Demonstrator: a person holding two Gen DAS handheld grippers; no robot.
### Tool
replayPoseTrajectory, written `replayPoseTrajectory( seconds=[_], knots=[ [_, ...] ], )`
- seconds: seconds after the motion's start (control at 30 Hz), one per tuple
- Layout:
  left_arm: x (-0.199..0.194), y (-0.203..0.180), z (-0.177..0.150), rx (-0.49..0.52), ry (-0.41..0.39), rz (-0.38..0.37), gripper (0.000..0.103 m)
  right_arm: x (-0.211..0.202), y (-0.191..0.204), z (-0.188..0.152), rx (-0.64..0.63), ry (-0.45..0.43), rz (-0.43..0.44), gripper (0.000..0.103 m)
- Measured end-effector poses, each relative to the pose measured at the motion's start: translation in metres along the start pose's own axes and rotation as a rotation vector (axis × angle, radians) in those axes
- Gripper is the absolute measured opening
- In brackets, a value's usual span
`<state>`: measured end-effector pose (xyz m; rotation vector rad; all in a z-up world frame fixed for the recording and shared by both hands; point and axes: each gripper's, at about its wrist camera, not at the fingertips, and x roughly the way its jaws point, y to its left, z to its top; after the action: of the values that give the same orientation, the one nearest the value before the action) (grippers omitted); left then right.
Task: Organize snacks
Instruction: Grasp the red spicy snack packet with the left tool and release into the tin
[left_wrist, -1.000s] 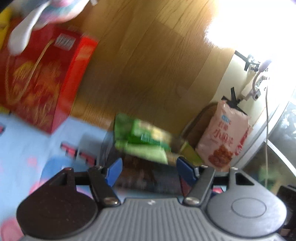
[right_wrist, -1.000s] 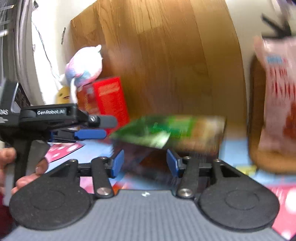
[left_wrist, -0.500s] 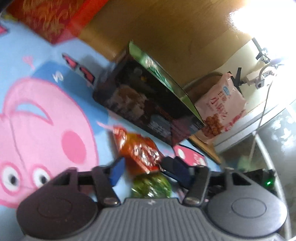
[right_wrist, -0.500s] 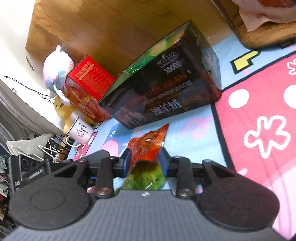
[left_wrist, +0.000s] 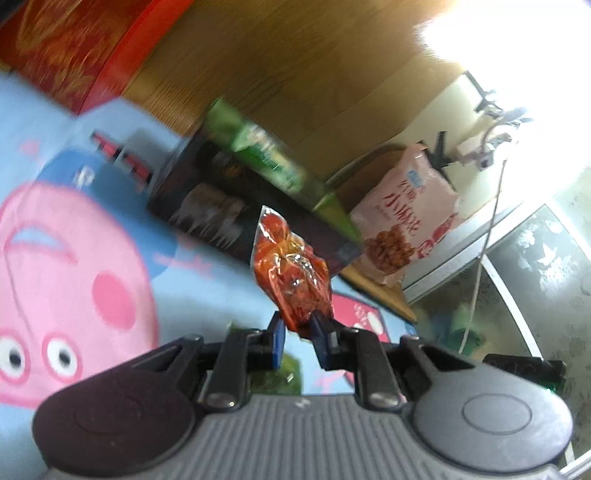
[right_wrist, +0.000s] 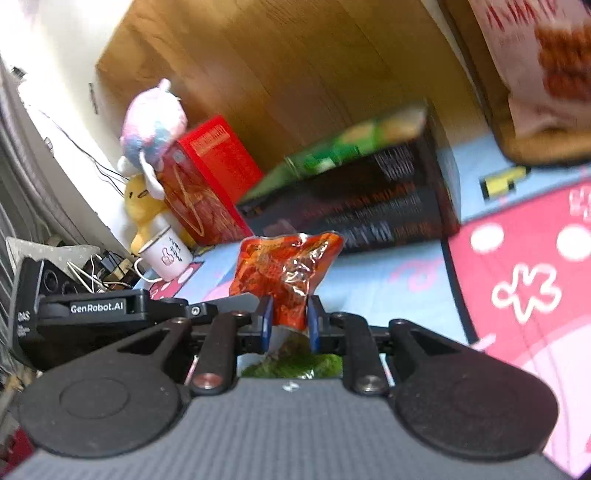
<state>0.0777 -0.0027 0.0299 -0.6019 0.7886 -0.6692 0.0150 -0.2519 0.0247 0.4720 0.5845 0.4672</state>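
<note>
An orange-red snack packet (left_wrist: 291, 273) is pinched at its lower edge by my left gripper (left_wrist: 297, 334), which is shut on it and holds it above the mat. In the right wrist view my right gripper (right_wrist: 288, 323) is also shut on an orange-red packet (right_wrist: 284, 269). A green snack packet (right_wrist: 295, 363) lies on the mat under the fingers; it also shows in the left wrist view (left_wrist: 280, 376). The left gripper's body (right_wrist: 96, 308) shows at the left of the right wrist view.
A dark box with a green top (left_wrist: 236, 206) (right_wrist: 362, 192) lies behind on the cartoon mat (left_wrist: 74, 240). A red box (right_wrist: 207, 177), plush toys (right_wrist: 153, 125), a white mug (right_wrist: 166, 254) stand left. A pink snack bag (left_wrist: 402, 221) leans in a wooden tray at the right.
Both grippers closed on orange-red packets and lifted them off the mat. The green packet stayed below. The views tilted up toward the dark box.
</note>
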Motion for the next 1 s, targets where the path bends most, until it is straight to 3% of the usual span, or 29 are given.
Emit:
replayPoseTrajectory(
  seconds=[0.3,0.5,0.57,0.7,0.9,1.0],
  knots=[
    [0.035,-0.042,0.062,0.143,-0.028,0.000,0.016,0.005,-0.002,0.055,-0.086,-0.138,-0.055,0.022],
    [0.086,-0.044,0.086,0.168,0.000,0.027,0.018,0.025,-0.030,0.082,-0.094,-0.153,-0.147,0.023],
    [0.097,-0.041,0.088,0.170,0.004,0.063,0.024,0.033,-0.036,0.086,-0.116,-0.148,-0.190,0.028],
    [0.092,-0.049,0.082,0.232,-0.019,0.083,0.041,0.041,-0.035,0.082,-0.176,-0.158,-0.259,0.036],
    [0.055,-0.050,0.066,0.242,-0.065,0.087,0.042,0.016,-0.029,0.062,-0.168,-0.214,-0.233,0.037],
    [0.030,-0.043,0.052,0.227,-0.073,0.091,0.042,-0.003,-0.024,0.049,-0.143,-0.202,-0.195,0.047]
  ],
)
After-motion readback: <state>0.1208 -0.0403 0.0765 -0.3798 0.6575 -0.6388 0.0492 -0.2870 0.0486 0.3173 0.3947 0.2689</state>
